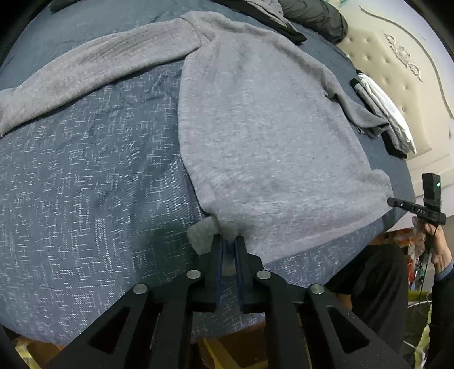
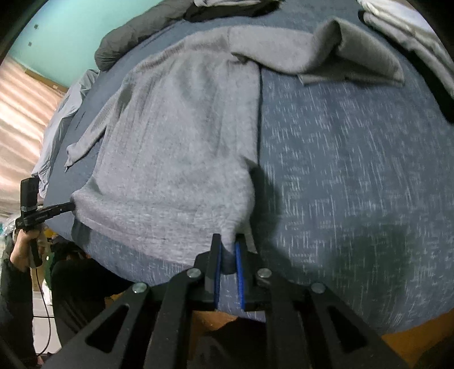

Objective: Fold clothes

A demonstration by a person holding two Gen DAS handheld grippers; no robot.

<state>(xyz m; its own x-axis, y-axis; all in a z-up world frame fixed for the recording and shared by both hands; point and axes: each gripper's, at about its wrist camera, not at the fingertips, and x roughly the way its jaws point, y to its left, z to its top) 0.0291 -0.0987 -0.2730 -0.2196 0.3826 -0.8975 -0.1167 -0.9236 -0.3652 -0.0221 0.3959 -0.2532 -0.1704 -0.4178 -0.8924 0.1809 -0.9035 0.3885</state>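
A: Right, what have the fingers got?

B: Nearest, the left gripper [image 1: 228,241] is pinched on one hem corner of the sweater [image 1: 255,113], and the right gripper [image 2: 227,241] is pinched on the other corner. Holding both corners keeps the hem taut and level.

A: And the sweater itself?

B: It lies flat on the bed [image 1: 85,170], body spread out. One sleeve [image 1: 85,65] stretches sideways; the other sleeve [image 2: 326,54] lies crumpled near the shoulder.

A: Farther back?

B: A stack [image 1: 388,119] of folded clothes sits beside that crumpled sleeve, and dark clothes [image 1: 312,14] are heaped beyond the collar.
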